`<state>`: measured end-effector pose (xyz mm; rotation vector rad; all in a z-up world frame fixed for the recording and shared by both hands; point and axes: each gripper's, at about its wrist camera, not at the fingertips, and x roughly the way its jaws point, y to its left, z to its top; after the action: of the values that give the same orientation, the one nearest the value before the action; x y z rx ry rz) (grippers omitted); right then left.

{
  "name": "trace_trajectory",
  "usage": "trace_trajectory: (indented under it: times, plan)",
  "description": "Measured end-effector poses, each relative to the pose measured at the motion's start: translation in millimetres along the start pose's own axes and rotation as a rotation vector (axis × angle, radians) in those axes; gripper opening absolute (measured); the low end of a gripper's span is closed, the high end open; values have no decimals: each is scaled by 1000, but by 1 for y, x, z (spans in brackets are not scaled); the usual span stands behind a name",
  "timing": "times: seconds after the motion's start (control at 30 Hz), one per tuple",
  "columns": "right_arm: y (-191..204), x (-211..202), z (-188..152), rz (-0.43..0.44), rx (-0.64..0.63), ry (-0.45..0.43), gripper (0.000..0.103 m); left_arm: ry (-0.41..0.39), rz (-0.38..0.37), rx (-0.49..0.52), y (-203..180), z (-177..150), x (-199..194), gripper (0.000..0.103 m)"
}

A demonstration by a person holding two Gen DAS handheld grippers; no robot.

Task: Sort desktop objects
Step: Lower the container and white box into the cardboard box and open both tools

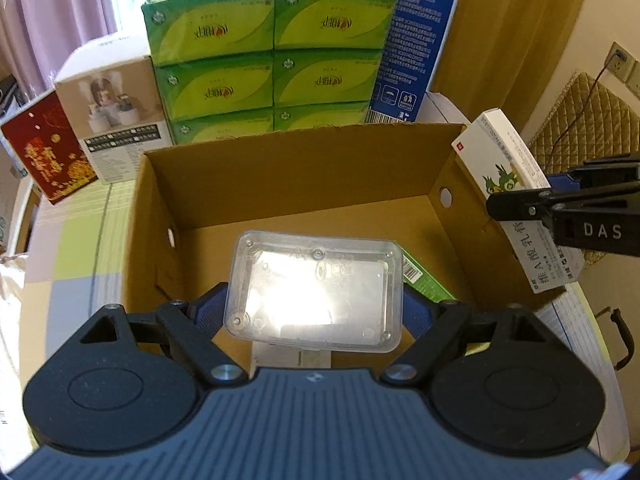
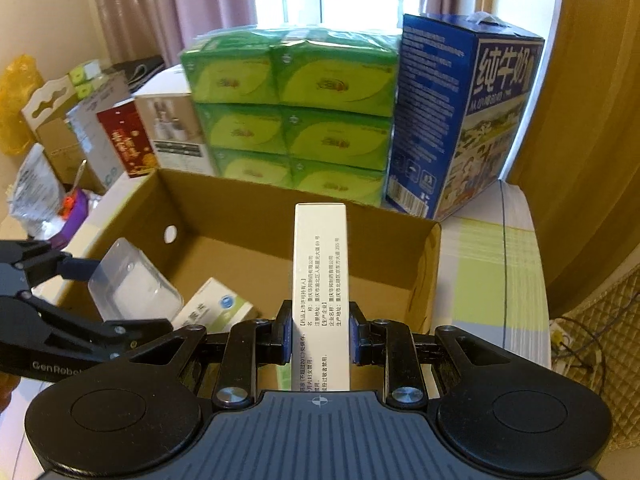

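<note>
An open cardboard box (image 1: 288, 168) (image 2: 248, 208) stands on the table. My left gripper (image 1: 314, 312) is shut on a clear plastic case (image 1: 316, 292) (image 2: 132, 288) and holds it over the box's near side. My right gripper (image 2: 319, 332) is shut on a long white medicine carton (image 2: 320, 280) (image 1: 516, 200), held above the box's right wall. On the box floor lies a green and white medicine box (image 2: 218, 312) (image 1: 424, 276), partly hidden under the clear case.
Behind the box rise a stack of green tissue packs (image 1: 272, 60) (image 2: 292, 120), a blue milk carton (image 2: 460, 120) (image 1: 416, 40), a white appliance box (image 1: 116, 120) and a red box (image 1: 44, 152). A checked cloth (image 2: 492, 280) covers the table to the right.
</note>
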<state>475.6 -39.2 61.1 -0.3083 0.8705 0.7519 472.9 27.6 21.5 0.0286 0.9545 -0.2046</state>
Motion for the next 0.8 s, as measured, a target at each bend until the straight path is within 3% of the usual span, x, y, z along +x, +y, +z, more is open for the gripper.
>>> trace_trajectory:
  times: [0.23, 0.57, 0.6, 0.67, 0.8]
  plan:
    - [-6, 24, -4, -3, 10, 22, 23, 6, -19, -53, 7, 1, 26, 85]
    - [-6, 38, -7, 16, 22, 22, 24, -11, -7, -71, 15, -2, 19, 85]
    - [-7, 37, -7, 25, 31, 15, 25, -10, -7, -70, 16, -4, 18, 85]
    - [-7, 34, -6, 22, 39, 3, 41, -12, -7, -68, 16, -6, 14, 85]
    - [-5, 22, -5, 24, 30, -16, 48, -20, -13, -68, 15, -9, 4, 85]
